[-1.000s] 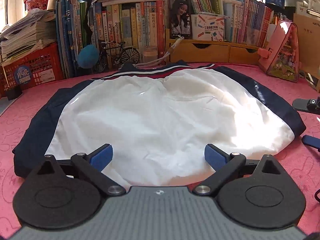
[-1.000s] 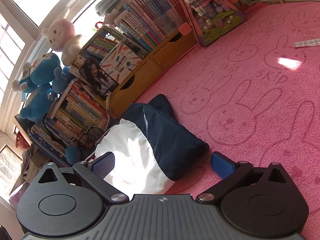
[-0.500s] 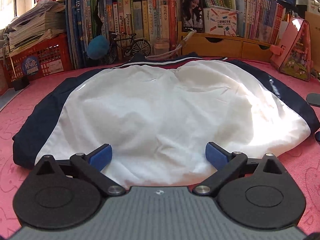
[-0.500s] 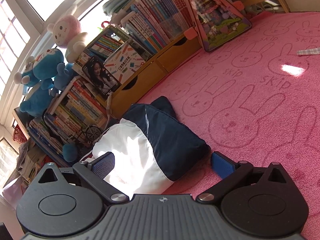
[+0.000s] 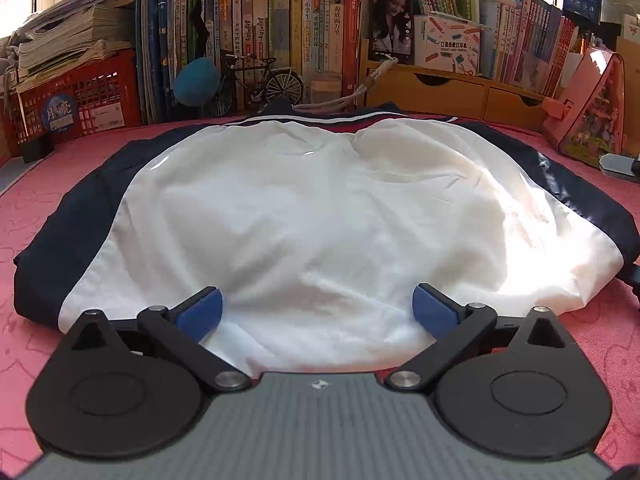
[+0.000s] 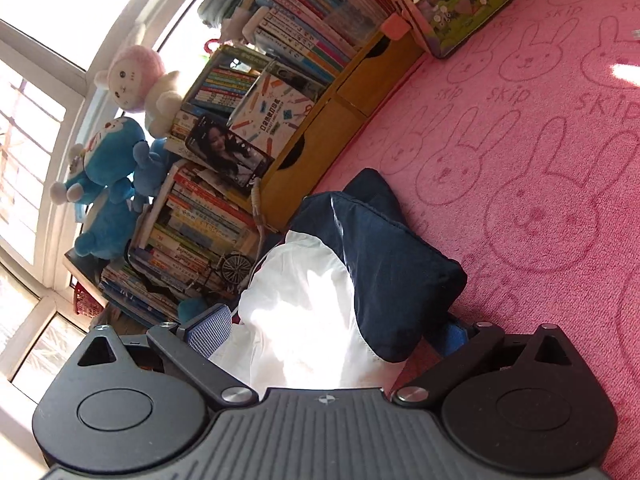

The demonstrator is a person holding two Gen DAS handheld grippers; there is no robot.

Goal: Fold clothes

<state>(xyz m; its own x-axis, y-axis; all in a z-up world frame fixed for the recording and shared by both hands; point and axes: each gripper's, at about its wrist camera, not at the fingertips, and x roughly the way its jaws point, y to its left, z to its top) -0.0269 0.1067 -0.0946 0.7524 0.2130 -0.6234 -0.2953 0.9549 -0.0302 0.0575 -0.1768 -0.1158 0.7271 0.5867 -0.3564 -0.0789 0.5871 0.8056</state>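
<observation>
A white and navy jacket lies spread flat on the pink rabbit-print mat. My left gripper is open, with its blue pads on either side of the jacket's near white hem. In the right wrist view the jacket's navy and white corner lies between the open jaws of my right gripper. The right blue pad is partly hidden behind the navy fabric.
Bookshelves with wooden drawers, a red crate of papers and a model bicycle line the mat's far edge. A pink toy house stands at the right. Plush toys sit on the books.
Both grippers have moved forward toward the jacket. The jacket's corner now lies between the right gripper's jaws and covers part of its right pad. Both grippers stay open.
</observation>
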